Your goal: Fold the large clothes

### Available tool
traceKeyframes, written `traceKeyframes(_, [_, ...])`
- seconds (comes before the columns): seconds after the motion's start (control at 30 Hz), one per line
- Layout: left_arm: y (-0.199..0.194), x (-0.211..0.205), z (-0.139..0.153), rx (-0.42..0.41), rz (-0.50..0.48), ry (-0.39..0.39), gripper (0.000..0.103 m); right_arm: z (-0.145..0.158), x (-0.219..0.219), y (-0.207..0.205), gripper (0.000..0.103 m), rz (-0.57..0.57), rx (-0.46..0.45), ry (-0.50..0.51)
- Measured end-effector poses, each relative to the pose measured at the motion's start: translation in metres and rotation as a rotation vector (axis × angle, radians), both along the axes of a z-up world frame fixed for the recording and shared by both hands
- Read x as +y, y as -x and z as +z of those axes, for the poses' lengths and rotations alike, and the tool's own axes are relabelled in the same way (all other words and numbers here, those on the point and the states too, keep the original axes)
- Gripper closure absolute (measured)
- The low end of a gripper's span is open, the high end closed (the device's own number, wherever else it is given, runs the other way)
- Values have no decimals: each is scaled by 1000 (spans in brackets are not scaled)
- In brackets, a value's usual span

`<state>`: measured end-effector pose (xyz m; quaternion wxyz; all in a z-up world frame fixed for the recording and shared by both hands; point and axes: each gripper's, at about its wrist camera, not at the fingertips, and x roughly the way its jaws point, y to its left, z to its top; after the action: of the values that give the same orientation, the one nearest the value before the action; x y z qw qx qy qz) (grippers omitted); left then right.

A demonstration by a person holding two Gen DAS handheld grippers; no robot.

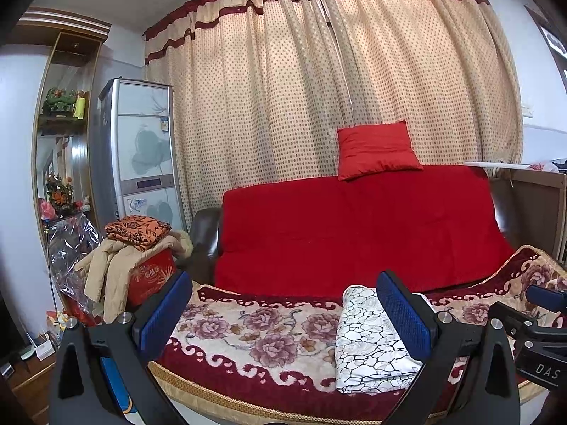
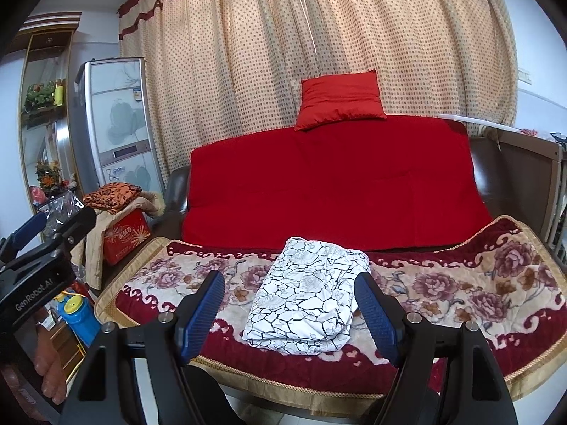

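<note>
A white garment with a black crackle and rose print point(image 2: 308, 297) lies folded into a compact rectangle on the floral blanket point(image 2: 460, 283) that covers the sofa seat. It also shows in the left wrist view point(image 1: 372, 343). My right gripper point(image 2: 290, 304) is open and empty, held back from the seat with the folded garment seen between its blue pads. My left gripper point(image 1: 283, 308) is open and empty, to the left of the garment. The left gripper's body shows at the left of the right wrist view point(image 2: 39, 265).
The sofa back wears a red cover point(image 2: 333, 180) with a red cushion point(image 2: 338, 99) on top. At the left stand a red box point(image 1: 149, 276) with a beige coat and an orange patterned cloth point(image 1: 136, 230), a tall air conditioner point(image 1: 141, 148) and shelves. A blue bottle point(image 2: 79, 315) stands low left.
</note>
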<state>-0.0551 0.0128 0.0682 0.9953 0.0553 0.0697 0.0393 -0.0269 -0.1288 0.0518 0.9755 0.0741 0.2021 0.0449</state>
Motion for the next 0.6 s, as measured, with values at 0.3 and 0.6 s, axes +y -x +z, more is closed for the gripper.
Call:
traceKeyframes(0.3, [11,-1,-1,-18,-14,-9,0,-4,7,7,24,7,4,8])
traceKeyframes(0.6, [11,-2,-5,0,-21,-14,0,-8,7,8,24,0,11,17])
